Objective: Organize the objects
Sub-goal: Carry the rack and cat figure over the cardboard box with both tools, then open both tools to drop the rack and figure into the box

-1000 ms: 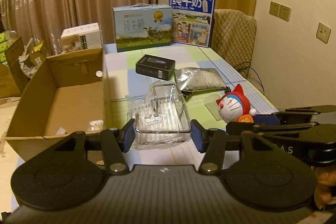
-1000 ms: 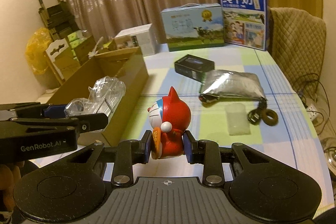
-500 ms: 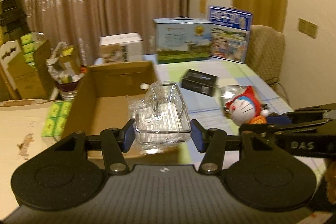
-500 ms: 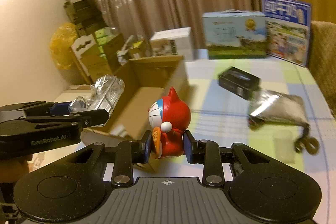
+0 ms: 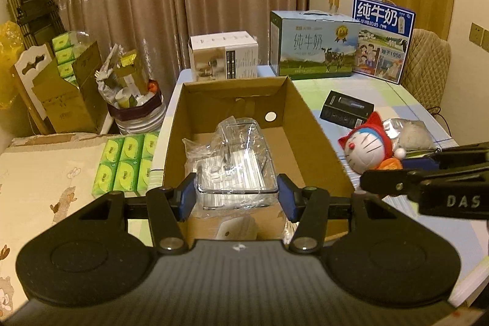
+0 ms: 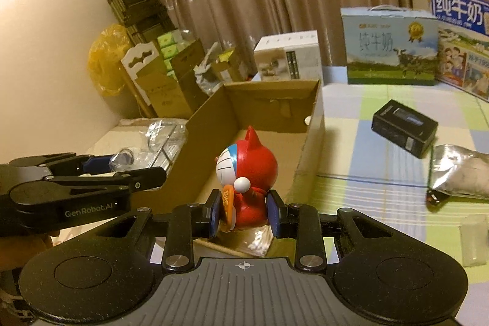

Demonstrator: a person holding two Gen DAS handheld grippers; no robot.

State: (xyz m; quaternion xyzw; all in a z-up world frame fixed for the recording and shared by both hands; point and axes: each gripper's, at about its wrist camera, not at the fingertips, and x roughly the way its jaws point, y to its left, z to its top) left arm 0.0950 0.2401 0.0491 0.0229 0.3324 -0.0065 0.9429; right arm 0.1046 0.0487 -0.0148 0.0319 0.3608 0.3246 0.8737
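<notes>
My left gripper (image 5: 237, 197) is shut on a clear plastic container wrapped in film (image 5: 235, 164), held over the near end of the open cardboard box (image 5: 308, 124). My right gripper (image 6: 244, 214) is shut on a red cat-robot toy figure (image 6: 249, 170), held above the near edge of the same cardboard box (image 6: 314, 118). From the left wrist view the toy (image 5: 366, 145) hangs just right of the box; from the right wrist view the wrapped container (image 6: 165, 139) sits left of it.
On the checked tablecloth (image 6: 351, 103) lie a black box (image 6: 403, 132), a silver foil pouch (image 6: 461, 170) and a small clear cup (image 6: 473, 237). Two milk cartons (image 5: 314, 48) and a white box (image 5: 223, 55) stand at the back. Green tissue packs (image 5: 125, 164) lie left of the table.
Both grippers have swung left from the table's middle to the cardboard box, each carrying its object. The container now hangs over the box interior and the toy over its near edge.
</notes>
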